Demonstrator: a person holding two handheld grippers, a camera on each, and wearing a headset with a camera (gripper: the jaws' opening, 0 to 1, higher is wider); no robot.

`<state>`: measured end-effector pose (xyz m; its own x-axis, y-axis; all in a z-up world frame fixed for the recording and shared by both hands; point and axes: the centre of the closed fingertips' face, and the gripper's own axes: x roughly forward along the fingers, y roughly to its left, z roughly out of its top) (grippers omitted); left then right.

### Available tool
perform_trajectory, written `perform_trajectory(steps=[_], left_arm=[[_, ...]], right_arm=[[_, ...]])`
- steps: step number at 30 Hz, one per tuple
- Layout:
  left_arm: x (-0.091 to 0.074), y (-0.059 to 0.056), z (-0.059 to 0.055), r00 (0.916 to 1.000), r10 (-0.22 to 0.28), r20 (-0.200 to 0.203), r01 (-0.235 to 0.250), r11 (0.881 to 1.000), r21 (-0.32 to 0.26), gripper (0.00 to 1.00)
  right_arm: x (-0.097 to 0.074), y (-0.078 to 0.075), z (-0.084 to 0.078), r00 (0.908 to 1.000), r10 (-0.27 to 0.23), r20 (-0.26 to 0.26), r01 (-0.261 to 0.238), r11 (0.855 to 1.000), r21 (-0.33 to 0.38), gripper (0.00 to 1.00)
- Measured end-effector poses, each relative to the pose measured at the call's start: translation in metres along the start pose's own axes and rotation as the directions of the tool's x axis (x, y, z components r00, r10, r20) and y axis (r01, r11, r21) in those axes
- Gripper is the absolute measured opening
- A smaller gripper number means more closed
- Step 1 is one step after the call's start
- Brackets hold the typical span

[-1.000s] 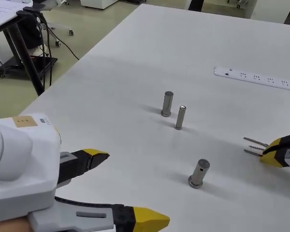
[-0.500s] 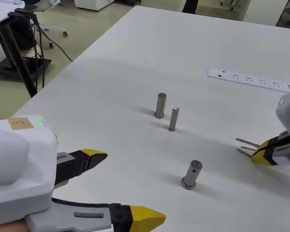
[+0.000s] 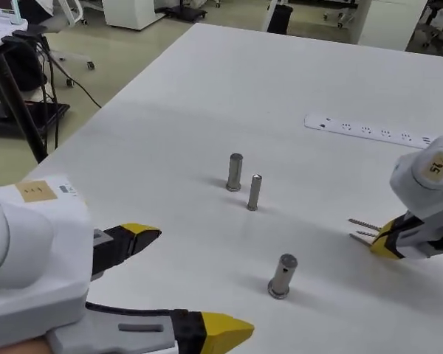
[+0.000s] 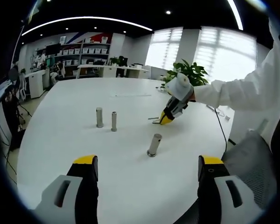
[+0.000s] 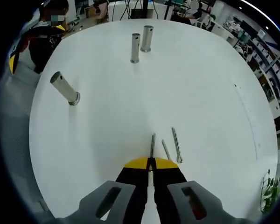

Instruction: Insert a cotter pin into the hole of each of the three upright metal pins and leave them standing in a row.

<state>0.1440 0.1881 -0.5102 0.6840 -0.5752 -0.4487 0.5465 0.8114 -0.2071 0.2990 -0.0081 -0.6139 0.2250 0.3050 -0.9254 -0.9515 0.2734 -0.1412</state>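
Note:
Three upright metal pins stand on the white table: two close together (image 3: 235, 172) (image 3: 255, 192) and one nearer, apart from them (image 3: 283, 275). In the right gripper view they show as a far pair (image 5: 147, 38) (image 5: 135, 47) and a single pin at the left (image 5: 65, 88). My right gripper (image 5: 152, 161) is low over the table at the right (image 3: 387, 240), shut on one cotter pin (image 5: 152, 144). Two more cotter pins (image 5: 165, 149) (image 5: 176, 144) lie just beside it. My left gripper (image 3: 184, 284) hovers open at the near left with nothing in it, well short of the pins (image 4: 154, 145).
A white power strip (image 3: 365, 130) lies across the far right of the table. The table's left edge (image 3: 96, 122) drops to the floor, where a dark stand with cables (image 3: 22, 81) is. A person's white sleeve (image 4: 238, 91) reaches in behind the right gripper.
The head camera has shifted, so the whole scene sits lower and further left. The right gripper stays at the cotter pins, with more of its body in view. The left gripper holds still.

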Motion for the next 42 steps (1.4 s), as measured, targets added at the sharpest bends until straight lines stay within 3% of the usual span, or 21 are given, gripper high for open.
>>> perform_trajectory(steps=[2,4,6,11,18,24,27,28,29,32,34,35,36,38,41,42], left_arm=[[0.000,0.002,0.005,0.9996,0.019,0.019,-0.019,0.999,0.026,0.77],[0.001,0.003,0.011,0.9984,0.032,0.047,-0.032,0.999,-0.003,0.72],[0.002,0.005,0.017,0.9968,0.040,0.069,-0.037,0.999,-0.038,0.74],[0.008,0.004,0.023,0.9968,0.037,0.071,-0.033,0.998,-0.059,0.76],[0.018,-0.002,0.033,0.9962,0.005,0.087,0.001,0.998,-0.066,0.70],[0.026,-0.011,0.039,0.9963,-0.031,0.081,0.034,0.999,-0.039,0.67],[0.031,-0.006,0.039,0.9984,-0.004,0.056,0.005,1.000,-0.029,0.64],[0.032,-0.006,0.039,0.9985,-0.003,0.055,0.004,1.000,-0.027,0.64],[0.034,-0.006,0.040,0.9987,-0.003,0.051,0.005,0.999,-0.035,0.64],[0.037,-0.008,0.041,0.9991,-0.014,0.041,0.016,0.998,-0.053,0.63],[0.041,-0.011,0.042,0.9992,-0.023,0.034,0.025,0.998,-0.059,0.63],[0.043,-0.012,0.044,0.9989,-0.029,0.037,0.031,0.998,-0.057,0.62],[0.044,-0.013,0.045,0.9986,-0.034,0.041,0.036,0.998,-0.057,0.61],[0.047,-0.017,0.050,0.9971,-0.053,0.053,0.057,0.996,-0.066,0.60],[0.052,-0.023,0.055,0.9953,-0.077,0.059,0.081,0.994,-0.071,0.59],[0.054,-0.025,0.056,0.9947,-0.087,0.056,0.090,0.994,-0.069,0.59]], right_arm=[[0.000,0.001,0.000,0.9998,-0.021,0.005,0.021,1.000,0.000,0.00],[-0.001,0.001,0.001,0.9991,-0.042,0.009,0.042,0.999,-0.013,0.00],[-0.001,0.001,0.001,0.9983,-0.058,0.010,0.058,0.998,-0.018,0.00],[-0.008,0.001,0.001,0.9973,-0.070,0.022,0.071,0.997,-0.034,0.00],[-0.035,0.009,0.010,0.9913,-0.093,0.093,0.100,0.992,-0.071,0.00],[-0.059,0.018,0.017,0.9772,-0.119,0.176,0.136,0.987,-0.089,0.00],[-0.074,0.024,0.024,0.9613,-0.138,0.238,0.166,0.981,-0.100,0.00],[-0.077,0.027,0.026,0.9575,-0.140,0.252,0.171,0.979,-0.107,0.00],[-0.083,0.028,0.030,0.9464,-0.156,0.283,0.196,0.973,-0.119,0.00],[-0.094,0.033,0.035,0.9331,-0.178,0.313,0.229,0.964,-0.137,0.00],[-0.100,0.030,0.042,0.9107,-0.219,0.350,0.287,0.945,-0.154,0.00],[-0.103,0.033,0.042,0.9088,-0.221,0.354,0.288,0.946,-0.150,0.00],[-0.109,0.035,0.046,0.8938,-0.239,0.380,0.309,0.941,-0.135,0.00],[-0.114,0.040,0.048,0.8866,-0.244,0.393,0.318,0.938,-0.137,0.00],[-0.123,0.046,0.052,0.8689,-0.280,0.408,0.365,0.920,-0.146,0.00],[-0.124,0.047,0.052,0.8668,-0.286,0.409,0.374,0.915,-0.154,0.00]])
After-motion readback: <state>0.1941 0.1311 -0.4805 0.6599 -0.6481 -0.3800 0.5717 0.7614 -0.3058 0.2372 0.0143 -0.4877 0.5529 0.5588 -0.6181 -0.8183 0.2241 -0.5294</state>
